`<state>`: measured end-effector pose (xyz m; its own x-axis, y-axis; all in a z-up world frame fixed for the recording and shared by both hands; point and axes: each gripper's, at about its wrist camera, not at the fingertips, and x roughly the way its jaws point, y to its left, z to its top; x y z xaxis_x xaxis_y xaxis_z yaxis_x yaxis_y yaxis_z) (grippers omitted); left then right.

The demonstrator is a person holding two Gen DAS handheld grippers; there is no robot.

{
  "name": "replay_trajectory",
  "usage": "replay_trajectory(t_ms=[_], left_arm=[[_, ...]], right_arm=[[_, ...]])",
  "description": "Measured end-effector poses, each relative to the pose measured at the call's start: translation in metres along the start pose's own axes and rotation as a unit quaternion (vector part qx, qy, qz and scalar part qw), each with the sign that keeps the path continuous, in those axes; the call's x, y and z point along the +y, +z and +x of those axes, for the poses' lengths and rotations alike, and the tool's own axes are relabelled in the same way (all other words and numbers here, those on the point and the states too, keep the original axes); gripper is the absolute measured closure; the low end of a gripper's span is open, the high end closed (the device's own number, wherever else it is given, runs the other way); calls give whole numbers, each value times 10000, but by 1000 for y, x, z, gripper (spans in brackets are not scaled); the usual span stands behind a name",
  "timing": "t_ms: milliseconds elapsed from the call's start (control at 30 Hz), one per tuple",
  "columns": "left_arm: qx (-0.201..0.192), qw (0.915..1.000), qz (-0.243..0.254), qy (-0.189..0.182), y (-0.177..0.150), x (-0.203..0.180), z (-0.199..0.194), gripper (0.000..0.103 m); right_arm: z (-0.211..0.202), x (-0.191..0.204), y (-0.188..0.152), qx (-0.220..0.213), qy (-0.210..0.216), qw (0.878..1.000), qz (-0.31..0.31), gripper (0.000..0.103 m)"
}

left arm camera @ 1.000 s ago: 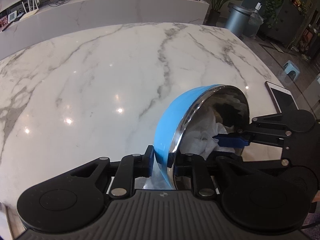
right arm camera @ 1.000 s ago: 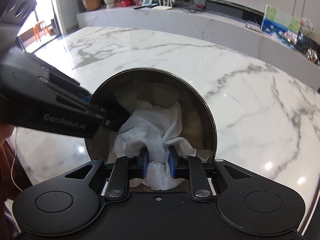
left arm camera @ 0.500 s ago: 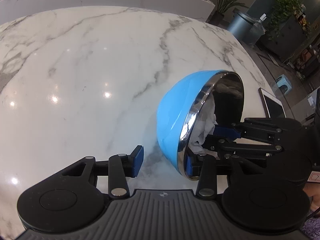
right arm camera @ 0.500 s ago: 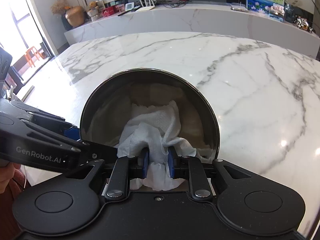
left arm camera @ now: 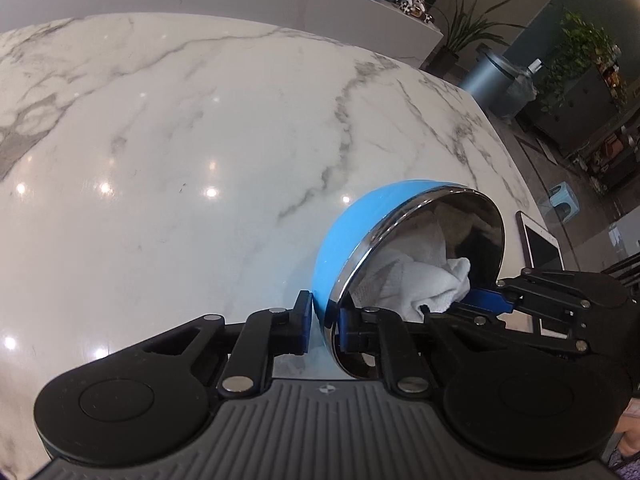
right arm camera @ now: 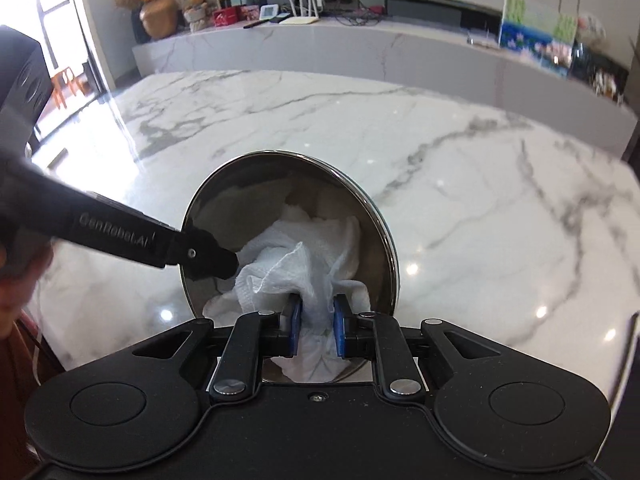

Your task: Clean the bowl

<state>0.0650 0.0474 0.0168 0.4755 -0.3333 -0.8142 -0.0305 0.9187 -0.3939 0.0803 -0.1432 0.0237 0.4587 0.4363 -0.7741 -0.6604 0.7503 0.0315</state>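
Beyond the right gripper (right arm camera: 315, 322), most of the white cloth (right arm camera: 304, 264) bunches inside the bowl (right arm camera: 372, 216), covering its floor. Left of that claw, a hand (right arm camera: 18, 280) is blurred and cut by the edge. Right of the left gripper (left arm camera: 322, 320), a tablet (left arm camera: 540, 240) (screen contents unreadable) sits half hidden.

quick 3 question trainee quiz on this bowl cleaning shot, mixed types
1. True or false: the left claw grips the bowl by its rim.
2. What does the right claw hold? A) sponge B) white cloth C) spoon
3. Fill in: the bowl's outside is ___.

Key
1. True: one finger outside, one inside.
2. B, the white cloth, pushed into the bowl.
3. Blue; the inside is shiny metal.
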Motion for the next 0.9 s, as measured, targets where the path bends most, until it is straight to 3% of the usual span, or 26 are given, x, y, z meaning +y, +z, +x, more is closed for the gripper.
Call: replay_trajectory(t_ms=[67, 133, 200, 267, 700, 900], left_arm=[[21, 10000, -44, 15, 1, 0, 1, 91], [40, 9999, -100, 26, 2, 0, 2, 91], [38, 9999, -138, 25, 2, 0, 2, 91], [31, 9999, -141, 37, 3, -1, 2, 91], [57, 10000, -66, 34, 3, -6, 3, 90], [26, 9999, -90, -47, 4, -6, 2, 88]], right_arm=[[-1, 4, -1, -65, -27, 9999, -148, 86], [-4, 3, -1, -148, 61, 9998, -92, 76], [-7, 2, 0, -157, 260, 9995, -86, 48], [-8, 7, 0, -146, 405, 9988, -213, 44], [25, 21, 0, 6, 80, 9995, -304, 40], [35, 19, -3, 31, -194, 9988, -439, 59]])
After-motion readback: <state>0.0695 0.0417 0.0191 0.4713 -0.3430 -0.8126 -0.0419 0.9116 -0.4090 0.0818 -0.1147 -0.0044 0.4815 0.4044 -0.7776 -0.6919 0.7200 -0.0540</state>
